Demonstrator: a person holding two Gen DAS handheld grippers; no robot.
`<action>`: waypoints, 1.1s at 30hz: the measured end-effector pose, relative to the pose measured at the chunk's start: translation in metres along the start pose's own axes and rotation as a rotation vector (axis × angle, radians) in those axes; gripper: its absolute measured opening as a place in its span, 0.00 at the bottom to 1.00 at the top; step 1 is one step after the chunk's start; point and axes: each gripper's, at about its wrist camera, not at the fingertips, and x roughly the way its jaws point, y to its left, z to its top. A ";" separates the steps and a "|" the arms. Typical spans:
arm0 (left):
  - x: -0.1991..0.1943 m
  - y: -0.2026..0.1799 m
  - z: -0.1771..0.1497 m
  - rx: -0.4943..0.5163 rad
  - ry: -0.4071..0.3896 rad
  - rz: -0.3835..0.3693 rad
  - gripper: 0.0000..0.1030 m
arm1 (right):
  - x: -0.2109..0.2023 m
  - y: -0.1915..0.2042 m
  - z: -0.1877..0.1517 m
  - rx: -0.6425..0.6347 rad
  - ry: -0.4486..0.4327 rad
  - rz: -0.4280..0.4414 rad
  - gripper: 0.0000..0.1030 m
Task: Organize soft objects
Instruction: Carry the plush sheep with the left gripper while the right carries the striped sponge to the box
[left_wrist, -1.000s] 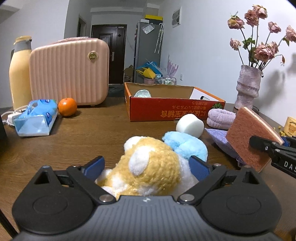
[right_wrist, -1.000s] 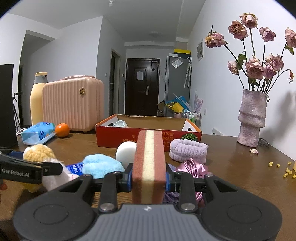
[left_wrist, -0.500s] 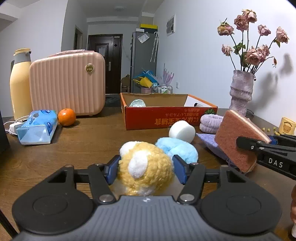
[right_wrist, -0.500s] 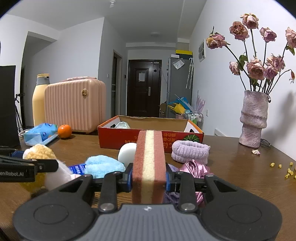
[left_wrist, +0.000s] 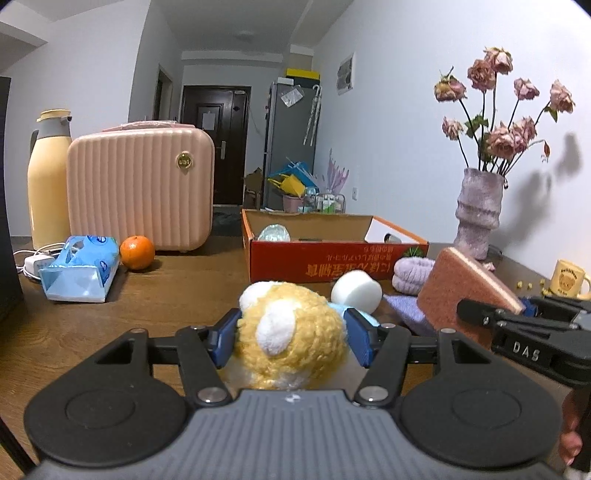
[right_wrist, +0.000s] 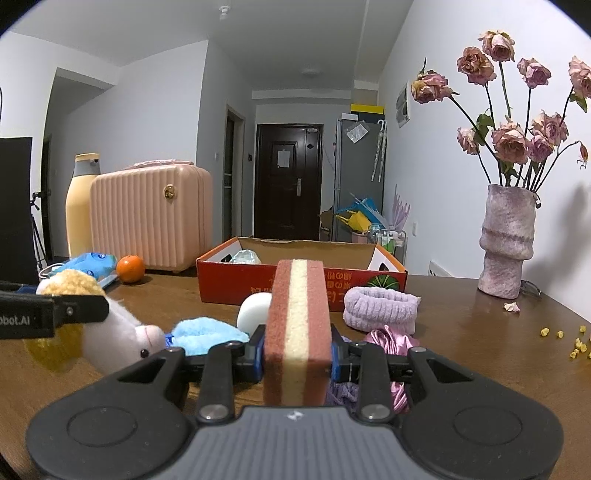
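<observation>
The light, squashy plush toy (left_wrist: 291, 332) is pinched mid-body by the left claw (left_wrist: 291, 334); the springy sponge (right_wrist: 297, 328) is clamped in the right claw (right_wrist: 297, 360).

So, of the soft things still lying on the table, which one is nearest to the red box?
The lilac rolled towel, lying just in front of the red box near its right corner. The white foam roll, blue fluffy cloth and pink satin cloth lie further away.

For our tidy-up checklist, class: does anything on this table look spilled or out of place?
Yes. Small yellow crumbs lie scattered on the table right of the vase, and a fallen petal lies at its base. The flowers look wilted.
</observation>
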 end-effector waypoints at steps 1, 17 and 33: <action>0.000 -0.001 0.001 -0.003 -0.004 0.000 0.59 | 0.000 -0.001 0.001 0.002 -0.003 0.000 0.30; 0.006 -0.014 0.029 -0.053 -0.069 0.035 0.59 | 0.005 -0.007 0.021 0.011 -0.077 -0.007 0.30; 0.040 -0.028 0.062 -0.109 -0.126 0.058 0.59 | 0.034 -0.022 0.048 0.047 -0.123 -0.018 0.30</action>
